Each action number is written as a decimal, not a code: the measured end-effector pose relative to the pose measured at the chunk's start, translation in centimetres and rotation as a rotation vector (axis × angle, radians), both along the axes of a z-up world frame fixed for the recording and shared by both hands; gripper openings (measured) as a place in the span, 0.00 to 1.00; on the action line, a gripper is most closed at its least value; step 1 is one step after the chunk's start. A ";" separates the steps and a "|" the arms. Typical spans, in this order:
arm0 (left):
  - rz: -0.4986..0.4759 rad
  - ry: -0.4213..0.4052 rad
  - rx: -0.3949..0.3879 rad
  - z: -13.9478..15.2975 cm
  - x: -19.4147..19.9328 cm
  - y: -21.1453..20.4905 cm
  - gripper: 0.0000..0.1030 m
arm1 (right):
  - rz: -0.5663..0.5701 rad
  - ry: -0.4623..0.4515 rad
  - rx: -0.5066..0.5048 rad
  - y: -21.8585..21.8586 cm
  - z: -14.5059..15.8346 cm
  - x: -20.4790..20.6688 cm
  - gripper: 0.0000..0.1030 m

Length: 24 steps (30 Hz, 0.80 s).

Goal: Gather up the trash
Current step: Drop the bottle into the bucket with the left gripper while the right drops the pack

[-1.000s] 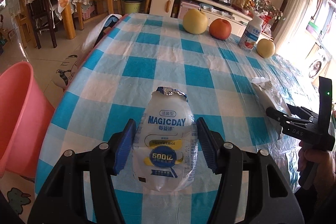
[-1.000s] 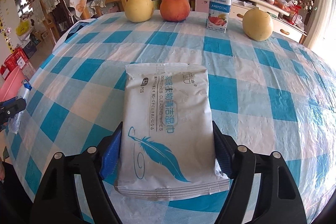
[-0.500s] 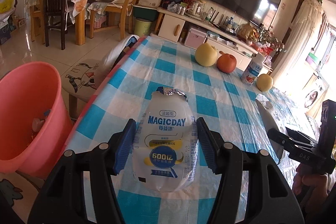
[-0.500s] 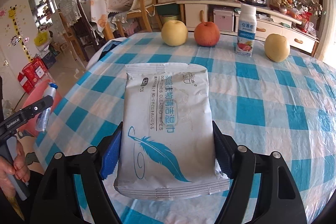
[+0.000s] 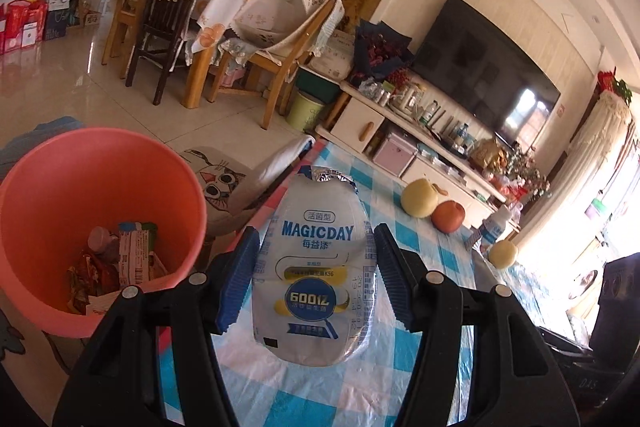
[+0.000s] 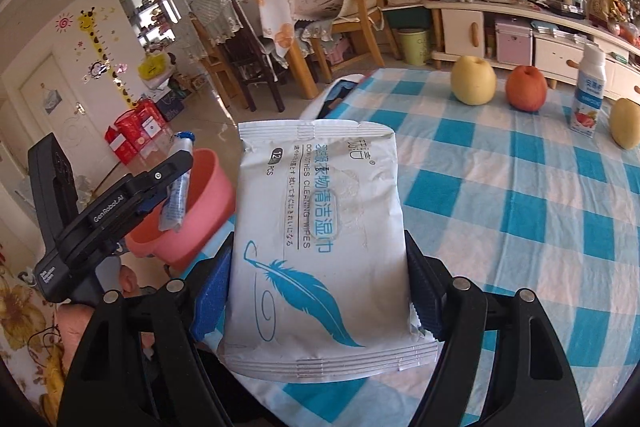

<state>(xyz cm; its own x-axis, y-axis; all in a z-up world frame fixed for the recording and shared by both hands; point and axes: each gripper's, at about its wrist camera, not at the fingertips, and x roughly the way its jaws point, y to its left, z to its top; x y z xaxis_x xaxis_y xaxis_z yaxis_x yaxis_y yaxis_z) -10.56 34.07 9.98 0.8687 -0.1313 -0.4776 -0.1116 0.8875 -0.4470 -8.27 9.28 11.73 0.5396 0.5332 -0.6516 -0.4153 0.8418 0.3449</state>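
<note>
Two pieces of trash are clamped: your left tool (image 5: 314,277) grips the bottle (image 5: 316,267), your right tool (image 6: 320,291) the wipes pack (image 6: 320,239). Bin (image 5: 48,311) sits lower left, nearer your left hand.

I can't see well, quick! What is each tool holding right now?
Left tool: closed on the MAGICDAY drink bottle.
Right tool: closed on the pack of cleaning wipes.
</note>
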 end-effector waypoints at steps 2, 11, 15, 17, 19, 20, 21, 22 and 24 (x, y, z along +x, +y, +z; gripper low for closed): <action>0.050 -0.011 -0.016 0.1 -0.4 1.4 0.58 | 0.033 0.008 0.018 1.9 0.4 0.2 0.74; 0.327 -0.029 -0.122 -0.5 -2.3 8.1 0.58 | 0.192 0.017 0.060 10.8 1.9 1.5 0.74; 0.404 -0.025 -0.150 -0.9 -2.8 10.0 0.58 | 0.259 0.011 0.068 15.0 2.5 2.3 0.74; 0.435 -0.013 -0.155 -1.3 -2.9 10.9 0.58 | 0.283 0.010 0.077 16.8 2.8 2.7 0.74; 0.459 0.006 -0.173 -1.7 -3.0 11.8 0.58 | 0.303 0.009 0.082 18.5 2.9 3.3 0.74; 0.470 0.017 -0.183 -1.9 -3.0 12.3 0.58 | 0.311 0.012 0.083 19.4 2.9 3.7 0.74; 0.481 0.027 -0.187 -2.1 -2.9 12.7 0.58 | 0.318 0.013 0.084 20.2 2.8 4.0 0.74; 0.488 0.035 -0.191 -2.3 -2.9 13.2 0.58 | 0.323 0.014 0.082 20.9 2.7 4.4 0.74; 0.505 0.050 -0.203 -2.6 -2.9 14.1 0.58 | 0.328 0.016 0.079 22.4 2.4 5.1 0.75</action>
<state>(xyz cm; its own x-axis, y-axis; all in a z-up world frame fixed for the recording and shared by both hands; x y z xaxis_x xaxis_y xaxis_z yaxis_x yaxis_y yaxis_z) -13.47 48.14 7.40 0.8244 0.2027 -0.5285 -0.5272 0.6146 -0.5868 -3.16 31.71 14.15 0.3213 0.7258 -0.6082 -0.6535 0.6348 0.4124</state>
